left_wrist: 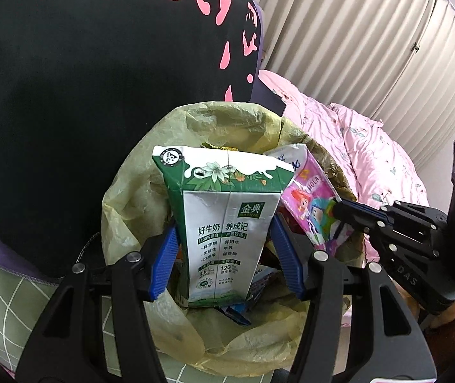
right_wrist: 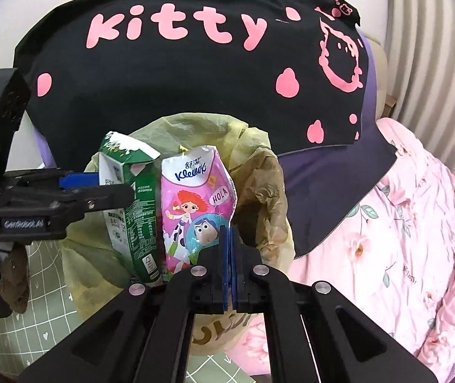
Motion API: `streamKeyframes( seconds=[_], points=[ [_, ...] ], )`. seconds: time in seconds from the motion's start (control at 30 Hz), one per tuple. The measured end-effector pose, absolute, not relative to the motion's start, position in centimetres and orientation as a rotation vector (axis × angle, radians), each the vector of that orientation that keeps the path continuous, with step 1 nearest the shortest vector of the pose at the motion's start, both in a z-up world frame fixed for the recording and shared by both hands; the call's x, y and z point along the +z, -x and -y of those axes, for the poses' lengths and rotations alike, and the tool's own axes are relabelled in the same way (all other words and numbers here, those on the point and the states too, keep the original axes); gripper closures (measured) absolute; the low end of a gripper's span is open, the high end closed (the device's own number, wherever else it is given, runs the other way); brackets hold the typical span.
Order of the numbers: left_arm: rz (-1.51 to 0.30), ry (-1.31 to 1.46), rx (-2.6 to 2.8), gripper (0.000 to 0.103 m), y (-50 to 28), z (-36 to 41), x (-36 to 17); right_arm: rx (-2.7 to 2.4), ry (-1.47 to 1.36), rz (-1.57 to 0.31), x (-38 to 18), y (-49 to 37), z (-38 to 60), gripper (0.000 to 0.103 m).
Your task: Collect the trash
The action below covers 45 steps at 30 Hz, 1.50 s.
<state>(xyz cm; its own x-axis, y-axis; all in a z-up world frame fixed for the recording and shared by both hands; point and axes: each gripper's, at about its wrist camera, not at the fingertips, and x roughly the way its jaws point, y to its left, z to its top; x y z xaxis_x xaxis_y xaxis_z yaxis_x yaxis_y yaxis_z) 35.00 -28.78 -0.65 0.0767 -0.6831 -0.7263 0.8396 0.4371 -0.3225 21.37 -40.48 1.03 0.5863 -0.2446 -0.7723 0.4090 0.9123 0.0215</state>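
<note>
Right gripper pinching pink Kleenex wrapper, left gripper holding green milk carton, both over yellow-lined bin.

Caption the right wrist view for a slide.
Right gripper pinches a Kleenex packet over the lined bin.

L gripper angled down, jaws wide apart w/ blue pads (both in view). R gripper also angled down, jaws fully closed.
</note>
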Motion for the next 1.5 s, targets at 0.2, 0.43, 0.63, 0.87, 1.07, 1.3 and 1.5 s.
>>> streamKeyframes(
  seconds=[0.2, 0.43, 0.63, 0.87, 1.07, 1.3, 1.5],
  points=[
    [-0.966, -0.144, -1.137, 0.048, -35.0, 28.6, -0.5, -0.336, -0.207, -0.842, 0.7, -21.8, 41.2, 0.101],
    [-0.962, -0.122, -1.071, 0.043, -33.7, 27.9, 0.5, -0.261, -0.209, -0.802, 0.4, -21.0, 41.4, 0.100],
    [-0.908, -0.062, -1.007, 0.041, -32.1, 25.4, 3.0, -0.244, -0.200, -0.776, 0.5, -20.1, 41.4, 0.099],
    [-0.813, 0.047, -0.810, 0.038, -28.6, 18.3, 4.2, -0.185, -0.166, -0.746, 0.7, -19.1, 40.3, 0.057],
    [-0.765, 0.069, -0.634, 0.036, -24.2, 11.2, 3.7, -0.179, -0.167, -0.665, 2.4, -17.4, 39.1, 0.051],
    [-0.721, 0.052, -0.396, 0.036, -18.2, 3.1, 3.0, -0.055, -0.172, -0.607, 5.4, -14.5, 35.0, 0.051],
    [-0.681, 0.033, -0.236, 0.036, -14.0, -0.2, 3.4, 0.102, -0.124, -0.620, 6.0, -12.7, 28.1, 0.051]
  ],
)
